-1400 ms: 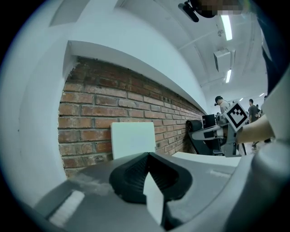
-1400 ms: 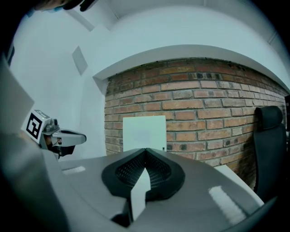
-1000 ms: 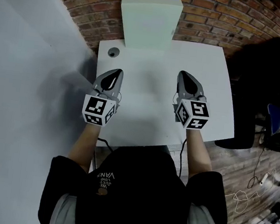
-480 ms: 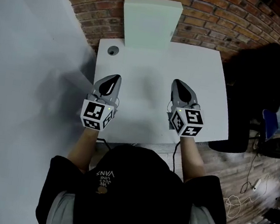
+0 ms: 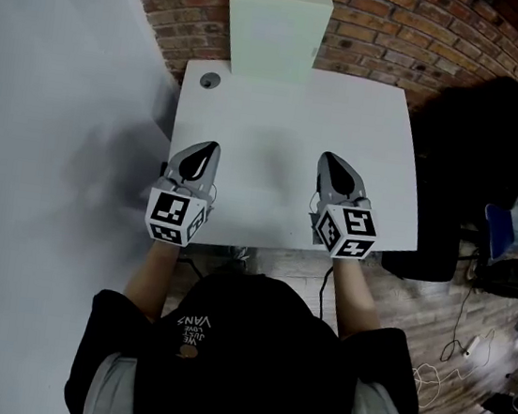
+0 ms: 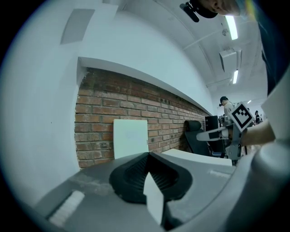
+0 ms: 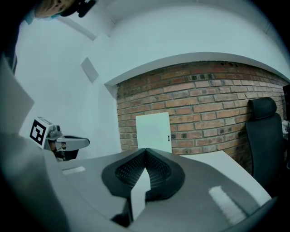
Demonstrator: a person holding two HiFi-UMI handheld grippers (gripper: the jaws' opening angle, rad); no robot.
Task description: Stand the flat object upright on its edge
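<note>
On dark garment (image 5: 247,370), upside-down white lettering (image 5: 193,331)

Place: an office-like workroom, possibly a lab; which of the two cannot be told.
Walls: a bare brick wall (image 5: 377,28) across the top of the head view, and a plain pale wall (image 5: 52,127) down its left side.
Furniture: a white table (image 5: 281,110) with a round cable hole (image 5: 209,79) in its upper left corner; a black office chair (image 7: 263,136) at the right.
Floor: wooden boards (image 5: 435,310) at the lower right, with loose cables (image 5: 452,355) on them.
Ceiling: long strip lights (image 6: 232,27), upper right of the left gripper view.
</note>
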